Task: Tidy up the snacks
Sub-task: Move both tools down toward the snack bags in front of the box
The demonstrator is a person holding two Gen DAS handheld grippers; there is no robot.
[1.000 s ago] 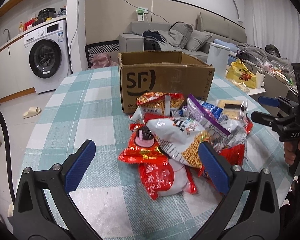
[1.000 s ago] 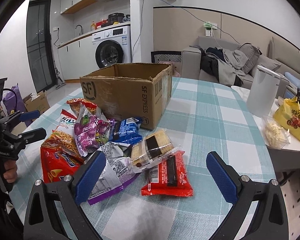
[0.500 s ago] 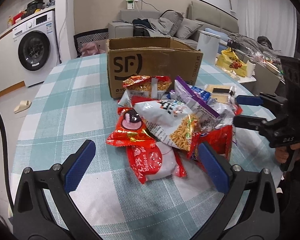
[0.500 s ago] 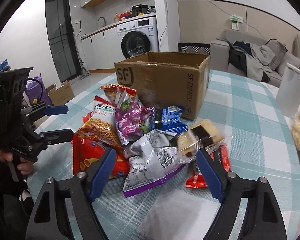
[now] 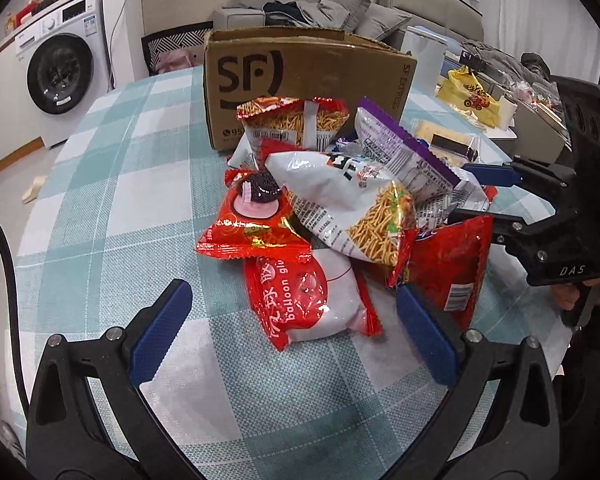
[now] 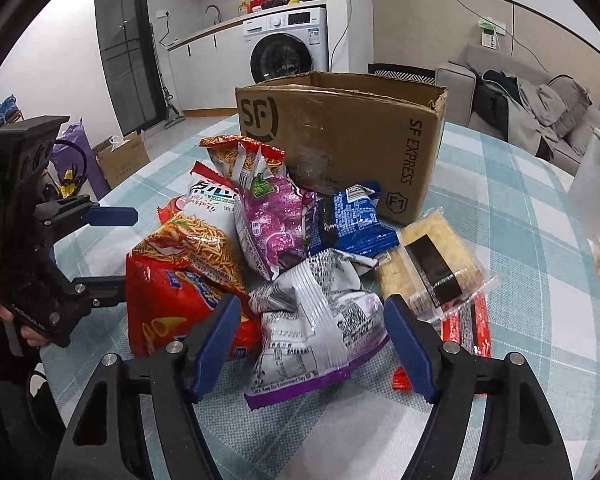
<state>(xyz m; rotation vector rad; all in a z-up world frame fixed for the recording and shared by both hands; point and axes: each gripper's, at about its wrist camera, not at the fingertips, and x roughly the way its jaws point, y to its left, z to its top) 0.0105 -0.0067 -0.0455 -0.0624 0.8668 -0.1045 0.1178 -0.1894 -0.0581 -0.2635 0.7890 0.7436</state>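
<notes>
Both grippers gape wide, holding nothing. The left gripper (image 5: 294, 330), at the bottom of its frame, flanks a red balloon-gum bag (image 5: 312, 304). The right gripper (image 6: 314, 346), bottom centre of its view, straddles a silver-purple bag (image 6: 320, 328). Behind, mid-frame, snacks (image 6: 260, 232) pile against the box (image 6: 352, 136) on the checked table (image 5: 112, 200).

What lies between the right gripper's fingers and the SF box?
In the right wrist view, the silver-purple bag sits between the right gripper fingers; beyond it the magenta bag and blue packet, then the box.
</notes>
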